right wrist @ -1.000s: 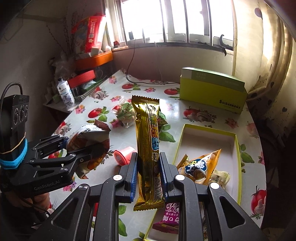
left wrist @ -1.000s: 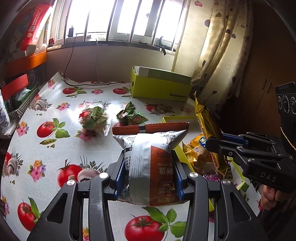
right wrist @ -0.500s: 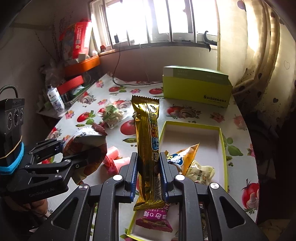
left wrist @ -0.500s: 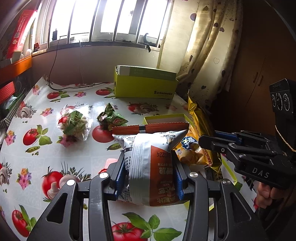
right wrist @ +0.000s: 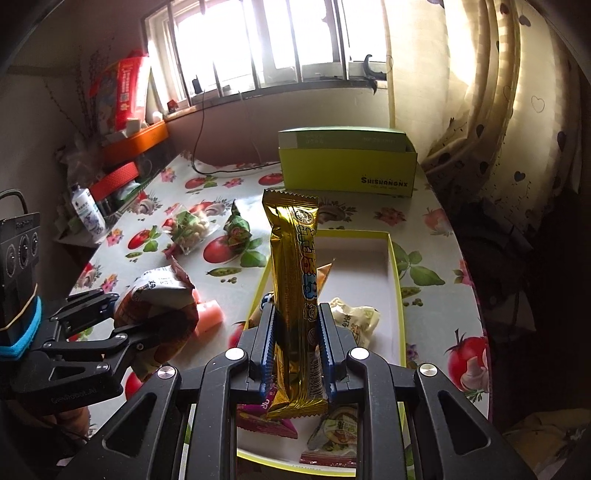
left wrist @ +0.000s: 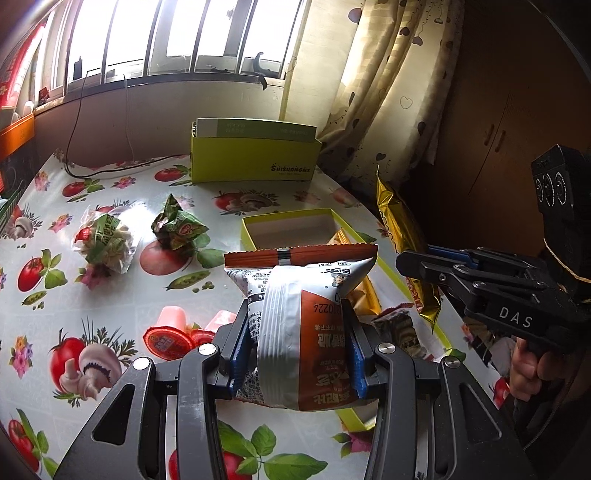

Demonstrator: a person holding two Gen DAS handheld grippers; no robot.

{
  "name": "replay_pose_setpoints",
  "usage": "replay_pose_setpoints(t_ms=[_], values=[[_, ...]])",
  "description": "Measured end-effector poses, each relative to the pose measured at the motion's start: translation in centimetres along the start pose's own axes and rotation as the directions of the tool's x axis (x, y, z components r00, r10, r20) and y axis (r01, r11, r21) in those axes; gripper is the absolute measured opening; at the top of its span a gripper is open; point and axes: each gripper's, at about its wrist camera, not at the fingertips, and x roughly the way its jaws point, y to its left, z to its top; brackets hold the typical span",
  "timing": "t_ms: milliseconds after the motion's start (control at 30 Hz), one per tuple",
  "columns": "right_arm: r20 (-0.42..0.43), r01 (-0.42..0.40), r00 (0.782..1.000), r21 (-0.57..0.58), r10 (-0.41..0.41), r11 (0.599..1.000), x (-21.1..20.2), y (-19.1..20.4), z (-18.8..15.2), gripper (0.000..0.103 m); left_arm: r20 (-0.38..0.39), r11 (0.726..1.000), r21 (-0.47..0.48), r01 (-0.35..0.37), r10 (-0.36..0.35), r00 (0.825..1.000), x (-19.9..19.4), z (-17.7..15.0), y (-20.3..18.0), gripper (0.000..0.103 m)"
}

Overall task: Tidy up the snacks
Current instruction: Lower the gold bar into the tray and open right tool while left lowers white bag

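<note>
Both tools tilt downward over the yellow tray (right wrist: pixel 395 266). The left tool (left wrist: pixel 299 347) pinches a white-and-orange snack bag (left wrist: pixel 303 332) beside its left rim; the right tool (right wrist: pixel 297 345) clamps an upright gold bar (right wrist: pixel 295 280) above it.

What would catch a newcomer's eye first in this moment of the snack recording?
Both grippers carry a snack: the right gripper holds a tall gold wrapper upright over the shallow yellow-green tray, and the left gripper clamps a white-and-orange packet beside it. Behind them, loose snacks lie on the tomato-print tablecloth below a bright window.
</note>
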Motion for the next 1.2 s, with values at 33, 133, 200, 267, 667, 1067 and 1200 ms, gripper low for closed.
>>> replay_pose_setpoints(t_ms=[33,133,200,267,667,1067,1200], values=[[-0.002,0.002,1.0,0.004,-0.002,1.0,0.0,-0.2,-0.1,0.019,-0.005,1.0,0.004,0.007,-0.007,1.0,0.1,-0.1,-0.3,0.045],[-0.008,0.012,1.0,0.016,-0.012,1.0,-0.1,-0.6,-0.5,0.019,-0.022,0.999,0.016,0.027,-0.027,0.999,0.6,-0.5,-1.1,0.045],[-0.013,0.02,1.0,0.023,-0.019,1.0,-0.2,-0.9,-0.9,0.019,-0.038,0.999,0.025,0.044,-0.043,0.998,1.1,-0.8,-1.7,0.045],[-0.021,0.026,0.999,0.032,-0.025,0.999,-0.2,-1.3,-1.3,0.019,-0.053,0.998,0.037,0.06,-0.058,0.997,1.5,-1.1,-2.4,0.045],[-0.095,0.064,0.994,0.084,-0.056,0.994,1.5,-3.5,-3.5,0.019,-0.117,0.993,0.058,0.107,-0.1,0.988,5.0,-1.1,-4.1,0.045],[-0.129,0.076,0.99,0.094,-0.063,0.993,4.5,-4.9,-2.6,0.02,-0.131,0.994,0.061,0.093,-0.084,0.988,8.6,0.7,-3.9,0.045],[-0.131,0.076,0.989,0.09,-0.064,0.993,5.5,-5.3,-1.7,0.02,-0.128,0.995,0.061,0.082,-0.073,0.989,9.6,1.6,-3.7,0.045]])
